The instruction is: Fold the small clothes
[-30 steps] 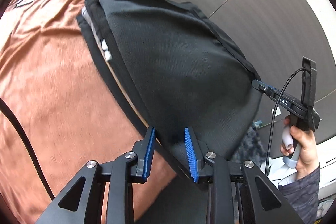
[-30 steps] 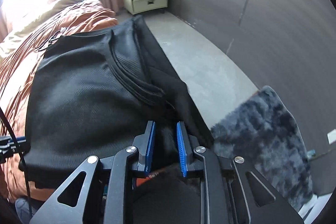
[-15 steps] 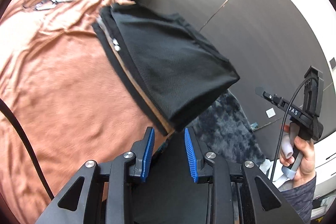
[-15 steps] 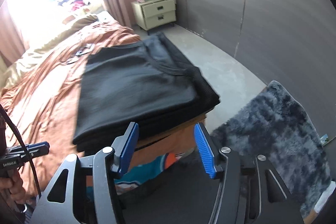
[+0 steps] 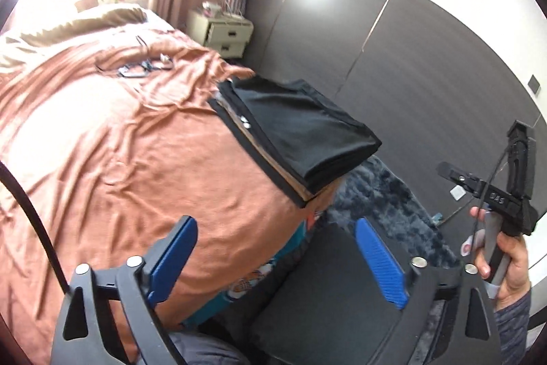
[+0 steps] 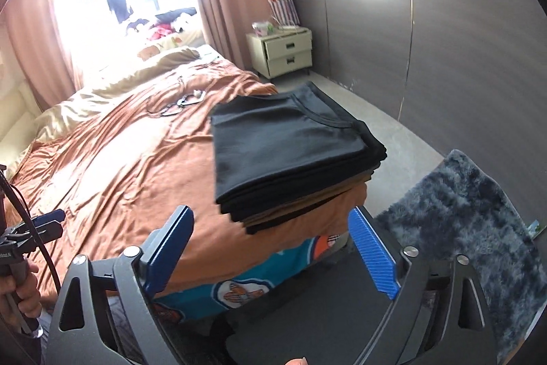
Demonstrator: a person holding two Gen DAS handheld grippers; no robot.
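One black garment [image 6: 287,139] lies folded flat on top of a stack [image 6: 307,194] of folded clothes, dark and tan layers showing at its edges, and the stack sits at the corner of the bed [image 6: 130,166], near the edge that faces the floor. The top piece looks square and smooth, its neckline showing toward the far side, so this fold reads as finished and the piece as placed. No unfolded clothing shows on the orange bedspread in either view; only some small metal items [image 6: 184,100] lie farther up the bed, well apart from the stack. Whether more clothes wait out of view I cannot tell.

Both tools hang clear of the stack and nearer the cameras. The left tool [image 5: 277,259] has just been opening and its jaws stand spread wide with nothing between them. The right tool [image 6: 270,253] has just been opening too, jaws wide apart and empty. A hand [image 5: 509,265] grips the right tool's handle at the right of the left view. Beyond the bed are a grey rug [image 6: 471,221] on the floor and a pale nightstand [image 6: 283,52].
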